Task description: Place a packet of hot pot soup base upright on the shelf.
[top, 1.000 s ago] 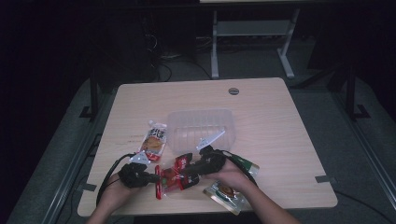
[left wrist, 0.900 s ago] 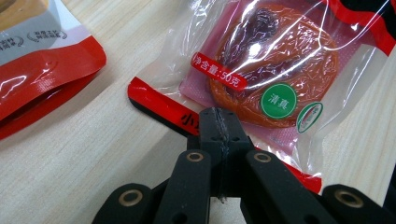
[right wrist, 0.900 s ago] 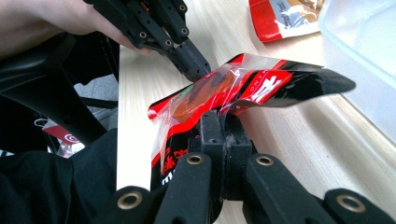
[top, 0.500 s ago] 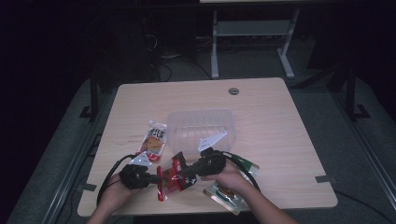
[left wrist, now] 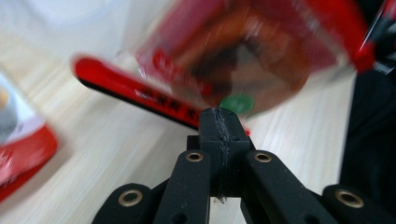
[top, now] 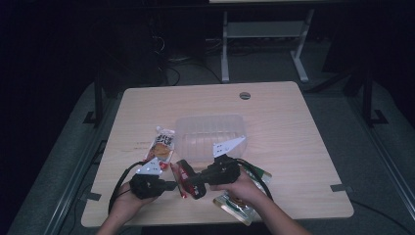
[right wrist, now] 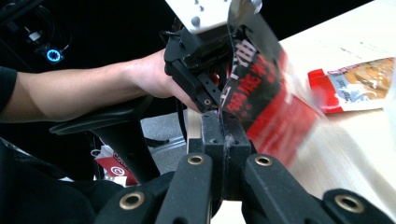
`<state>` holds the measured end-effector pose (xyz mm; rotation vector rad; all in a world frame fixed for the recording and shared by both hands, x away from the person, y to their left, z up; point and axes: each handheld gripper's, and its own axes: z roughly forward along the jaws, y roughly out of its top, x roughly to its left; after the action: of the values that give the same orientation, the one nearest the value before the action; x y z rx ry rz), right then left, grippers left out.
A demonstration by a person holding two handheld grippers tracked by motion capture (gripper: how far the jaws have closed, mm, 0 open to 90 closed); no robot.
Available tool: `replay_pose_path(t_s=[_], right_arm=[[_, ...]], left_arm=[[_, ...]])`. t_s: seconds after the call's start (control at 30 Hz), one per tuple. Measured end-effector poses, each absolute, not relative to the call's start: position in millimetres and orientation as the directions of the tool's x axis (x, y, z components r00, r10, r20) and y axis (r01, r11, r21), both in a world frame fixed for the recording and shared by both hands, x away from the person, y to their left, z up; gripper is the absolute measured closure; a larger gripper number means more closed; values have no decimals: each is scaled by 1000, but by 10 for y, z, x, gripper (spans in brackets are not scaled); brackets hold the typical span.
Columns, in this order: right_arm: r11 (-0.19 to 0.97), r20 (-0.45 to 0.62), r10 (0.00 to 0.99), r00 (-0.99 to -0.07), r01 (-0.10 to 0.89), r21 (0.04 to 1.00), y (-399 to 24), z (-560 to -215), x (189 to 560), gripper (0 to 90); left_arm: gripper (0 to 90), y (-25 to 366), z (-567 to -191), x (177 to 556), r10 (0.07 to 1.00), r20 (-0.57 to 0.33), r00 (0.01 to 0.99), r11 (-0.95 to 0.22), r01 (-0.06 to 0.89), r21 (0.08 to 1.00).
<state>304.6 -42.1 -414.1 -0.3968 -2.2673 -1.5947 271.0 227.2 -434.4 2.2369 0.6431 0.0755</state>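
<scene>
The red snack packet (top: pixel 182 175) hangs between both tools, near the clear tub (top: pixel 210 134): left hand-held gripper (top: pixel 169 185) and right hand-held gripper (top: pixel 188 182) each clamp an opposite edge.

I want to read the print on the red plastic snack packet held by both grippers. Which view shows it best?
The right gripper view: the red plastic snack packet is near and its lettering visible. The left gripper view shows it blurred; the high view shows it small.

Both hand-held grippers are matte black plastic: the left gripper (top: pixel 169 185) and the right gripper (top: pixel 192 182) each carry a pale grey three-cornered plate drilled with small holes, brass-ringed pivots on layered black linkage bars, and a trailing black cable. The person's forearms are bare.
</scene>
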Motion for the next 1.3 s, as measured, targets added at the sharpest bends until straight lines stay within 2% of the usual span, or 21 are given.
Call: replay_pose_path(t_s=[0.13,0.43,0.93,1.3], right_arm=[[322,417,18,-909,400,858,-413,-4097,3010,900],[292,408,34,-912,399,869,-542,-3968,2996,900],[233,345,115,-931,363,902,-913,-3704,3091,900],[210,327,198,-924,366,906,-1146,-3524,3190,900]], left_arm=[[882,2272,-4305,2673,461,-133,877,-553,402,730],[818,2390,-4297,2665,479,-164,863,-534,434,725],[582,2420,-4334,2641,503,-162,849,-584,472,660],[487,2419,-4368,2657,512,-158,844,-593,481,646]])
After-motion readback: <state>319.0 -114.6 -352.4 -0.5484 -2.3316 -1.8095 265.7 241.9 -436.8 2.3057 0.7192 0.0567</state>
